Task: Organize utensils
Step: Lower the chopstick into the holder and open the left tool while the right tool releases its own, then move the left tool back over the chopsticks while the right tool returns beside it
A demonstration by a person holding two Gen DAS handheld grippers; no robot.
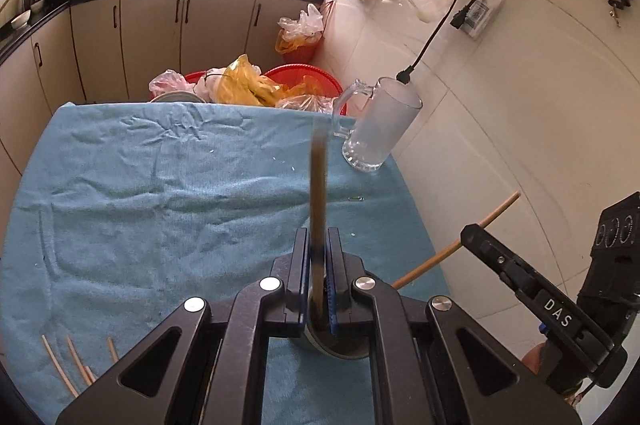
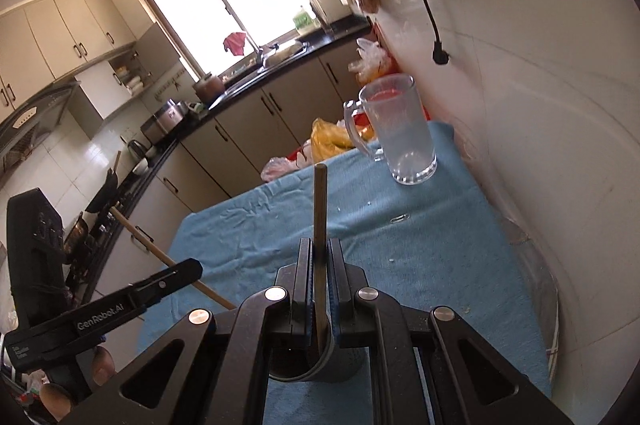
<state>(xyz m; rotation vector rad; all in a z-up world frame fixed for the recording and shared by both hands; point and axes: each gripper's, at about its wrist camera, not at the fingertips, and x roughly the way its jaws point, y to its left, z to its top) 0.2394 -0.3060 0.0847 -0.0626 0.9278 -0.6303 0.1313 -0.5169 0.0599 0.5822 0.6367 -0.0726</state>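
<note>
Each gripper is squeezed shut on one thin wooden chopstick. In the left wrist view, the left gripper holds a brown chopstick that sticks up in the middle of the frame; it looks blurry. In the right wrist view, the right gripper holds a pale wooden chopstick the same way.

I think the step in hand is carrying the chopsticks to a holder. The clear glass mug with a handle stands at the upper right of the counter with the blue towel. A round grey cup sits just under the jaws, maybe the holder, but it is mostly hidden.

Next, each stick must be tipped and lowered into the holder.

More loose pale sticks lie at the lower left. A black hanging cable plug hangs right over the mug and could get in the way.
</note>
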